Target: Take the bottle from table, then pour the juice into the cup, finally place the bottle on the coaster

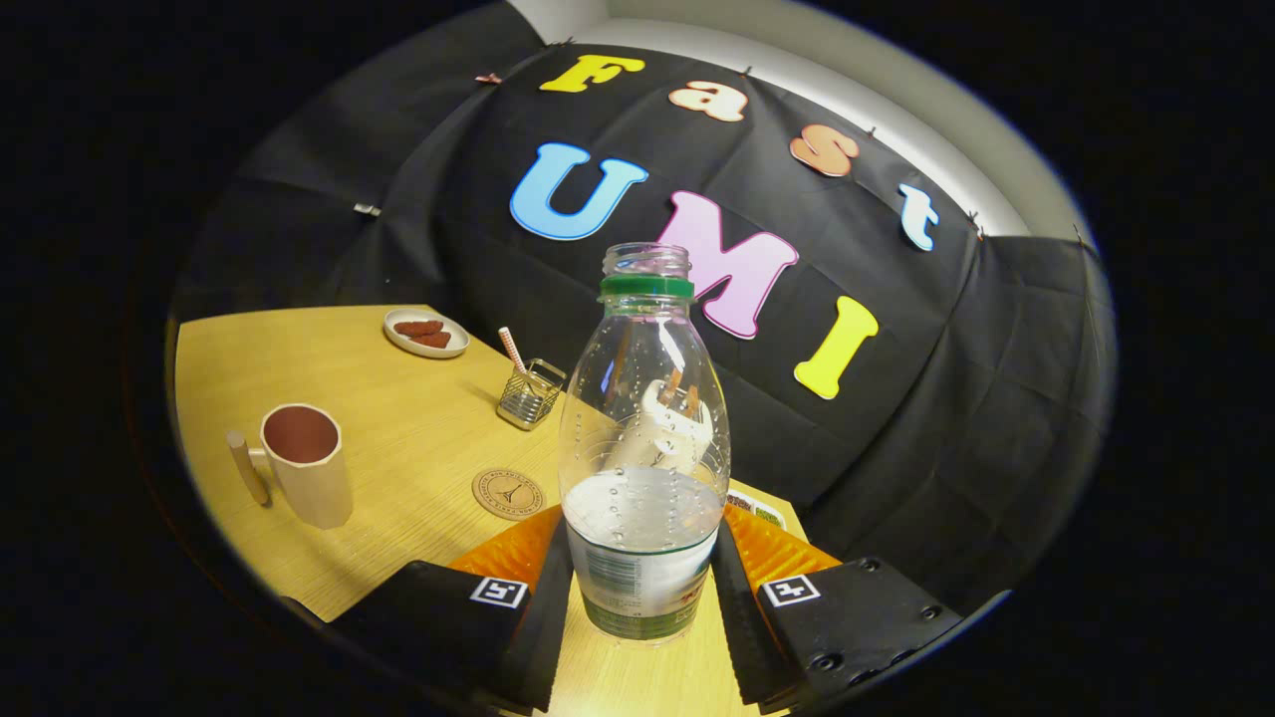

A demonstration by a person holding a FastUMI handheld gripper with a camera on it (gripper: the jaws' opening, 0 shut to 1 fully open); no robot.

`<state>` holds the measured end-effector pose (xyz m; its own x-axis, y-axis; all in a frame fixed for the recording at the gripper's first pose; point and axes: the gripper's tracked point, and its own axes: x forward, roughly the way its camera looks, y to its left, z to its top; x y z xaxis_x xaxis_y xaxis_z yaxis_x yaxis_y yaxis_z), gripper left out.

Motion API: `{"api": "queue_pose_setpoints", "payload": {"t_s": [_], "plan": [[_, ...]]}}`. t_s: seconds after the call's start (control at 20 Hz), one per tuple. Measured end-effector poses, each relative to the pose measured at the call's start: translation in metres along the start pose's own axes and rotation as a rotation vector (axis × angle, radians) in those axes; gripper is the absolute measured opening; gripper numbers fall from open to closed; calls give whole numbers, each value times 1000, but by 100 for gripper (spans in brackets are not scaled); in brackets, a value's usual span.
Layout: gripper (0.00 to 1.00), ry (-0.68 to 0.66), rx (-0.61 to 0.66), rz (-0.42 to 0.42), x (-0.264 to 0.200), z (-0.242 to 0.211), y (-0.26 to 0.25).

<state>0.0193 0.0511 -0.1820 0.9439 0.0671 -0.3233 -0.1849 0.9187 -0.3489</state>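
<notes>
Your gripper [642,583] has the clear plastic bottle with a green neck ring and no cap [643,448] between its two fingers. Both inner faces sit against the bottle's lower body at the labelled band, so the jaws are closed to the bottle's width and have hold of it. The bottle stands upright relative to the fingers, and pale liquid fills roughly its lower third. Its base shows above the light wooden table [398,438]; you cannot tell whether it touches the tabletop.

At about ten o'clock from the bottle's base, just beyond your left finger, lies the round cork coaster with a dark printed emblem [508,494], flat on the table and bare. Farther out, at about nine o'clock, stands the cream faceted mug with a reddish-brown inside [306,476], its handle turned away from the bottle. At about eleven o'clock sits a small wire-mesh holder with a striped straw [530,392], and beyond it a small white dish with reddish-brown pieces [426,333].
</notes>
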Motion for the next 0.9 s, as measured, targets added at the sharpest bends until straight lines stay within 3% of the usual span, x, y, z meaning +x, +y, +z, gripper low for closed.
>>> {"api": "queue_pose_setpoints", "payload": {"t_s": [0.15,0.4,0.9], "plan": [[70,19,-164,24,-2,11,19],[70,7,-435,-36,2,26,34],[70,16,-739,-3,17,24,72]]}}
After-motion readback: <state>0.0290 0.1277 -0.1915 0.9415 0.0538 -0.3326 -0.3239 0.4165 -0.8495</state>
